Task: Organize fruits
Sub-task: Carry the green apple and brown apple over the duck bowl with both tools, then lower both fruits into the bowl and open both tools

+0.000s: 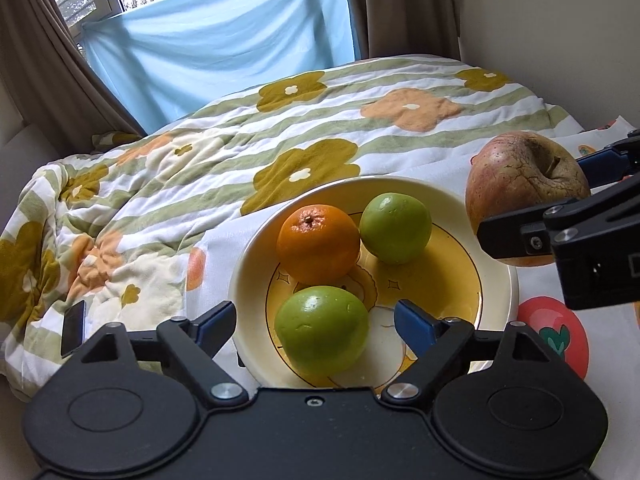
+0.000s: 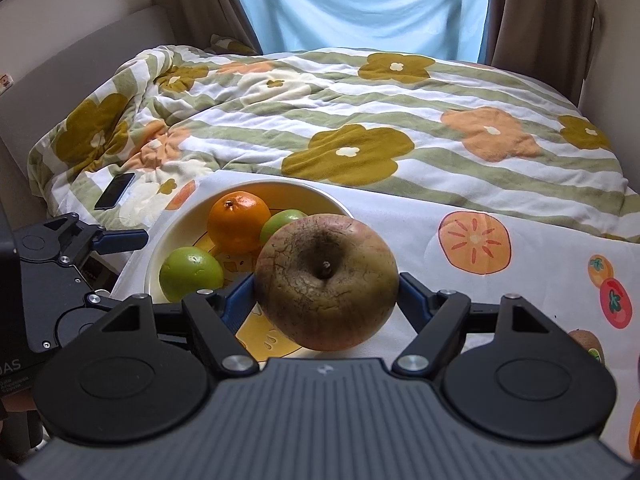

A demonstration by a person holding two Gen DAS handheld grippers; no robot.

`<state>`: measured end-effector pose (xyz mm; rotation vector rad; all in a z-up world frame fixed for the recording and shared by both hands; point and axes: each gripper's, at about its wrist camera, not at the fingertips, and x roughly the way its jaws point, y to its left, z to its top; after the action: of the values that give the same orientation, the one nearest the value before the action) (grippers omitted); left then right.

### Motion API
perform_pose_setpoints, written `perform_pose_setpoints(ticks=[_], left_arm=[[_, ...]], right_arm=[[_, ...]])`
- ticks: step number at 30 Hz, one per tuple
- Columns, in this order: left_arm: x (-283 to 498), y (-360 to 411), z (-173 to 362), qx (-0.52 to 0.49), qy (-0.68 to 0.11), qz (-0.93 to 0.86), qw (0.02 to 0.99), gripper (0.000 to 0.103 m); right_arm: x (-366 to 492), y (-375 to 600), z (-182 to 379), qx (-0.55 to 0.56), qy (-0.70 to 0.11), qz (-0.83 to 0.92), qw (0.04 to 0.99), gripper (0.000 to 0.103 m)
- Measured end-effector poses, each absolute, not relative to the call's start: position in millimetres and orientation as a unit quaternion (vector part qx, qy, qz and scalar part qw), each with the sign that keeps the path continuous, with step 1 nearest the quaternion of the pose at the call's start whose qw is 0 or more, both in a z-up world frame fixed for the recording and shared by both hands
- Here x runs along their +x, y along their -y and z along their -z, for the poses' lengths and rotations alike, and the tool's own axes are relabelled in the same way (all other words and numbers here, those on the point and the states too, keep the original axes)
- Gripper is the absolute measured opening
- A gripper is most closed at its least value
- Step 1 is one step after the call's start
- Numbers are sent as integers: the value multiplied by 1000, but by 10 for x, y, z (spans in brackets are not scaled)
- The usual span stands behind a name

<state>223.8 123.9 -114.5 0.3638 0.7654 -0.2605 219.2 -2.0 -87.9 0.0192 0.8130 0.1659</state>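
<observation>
A yellow plate point(image 1: 248, 264) on the bed holds an orange point(image 1: 318, 244) and two green fruits. My left gripper point(image 1: 316, 322) stands open around the near green fruit point(image 1: 320, 328), which rests on the plate with a gap to each blue pad. The far green fruit point(image 1: 396, 228) lies beside the orange. My right gripper point(image 2: 326, 294) is shut on a large brownish-red apple point(image 2: 326, 280), held in the air just over the plate's point(image 2: 176, 216) right rim. In the left wrist view that apple point(image 1: 524, 184) hangs right of the plate.
A fruit-printed white cloth point(image 2: 500, 300) lies under the plate, over a flowered striped quilt point(image 2: 360, 112). A dark phone point(image 2: 115, 191) rests on the quilt left of the plate. A kiwi point(image 2: 586, 342) sits at the right edge. Curtains and walls close in the far side.
</observation>
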Motion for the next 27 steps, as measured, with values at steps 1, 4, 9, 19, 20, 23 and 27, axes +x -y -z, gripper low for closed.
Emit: perform_pose_setpoints(ticks=[1, 4, 9, 19, 20, 23, 27], left_arm=[[2210, -1246, 1128, 176, -369, 126, 904, 91], [2147, -1270, 1101, 167, -370, 128, 905, 93], [2030, -1269, 1093, 158, -377, 127, 904, 94], [1873, -1340, 1197, 144, -394, 113, 901, 94], [1861, -1340, 1203, 145, -395, 111, 900, 94], [1853, -1347, 1217, 145, -397, 107, 900, 94], [1868, -1367, 1234, 144, -399, 107, 899, 94]], right_arm=[[2195, 22, 878, 7, -395, -82, 915, 90], [2208, 12, 889, -3, -397, -88, 913, 90], [2249, -70, 953, -23, -403, -109, 908, 90], [2386, -288, 1192, -75, -416, -163, 891, 90], [2396, -299, 1211, -77, -417, -165, 890, 90], [2418, -340, 1259, -83, -421, -170, 887, 90], [2433, -353, 1323, -85, -428, -170, 883, 91]])
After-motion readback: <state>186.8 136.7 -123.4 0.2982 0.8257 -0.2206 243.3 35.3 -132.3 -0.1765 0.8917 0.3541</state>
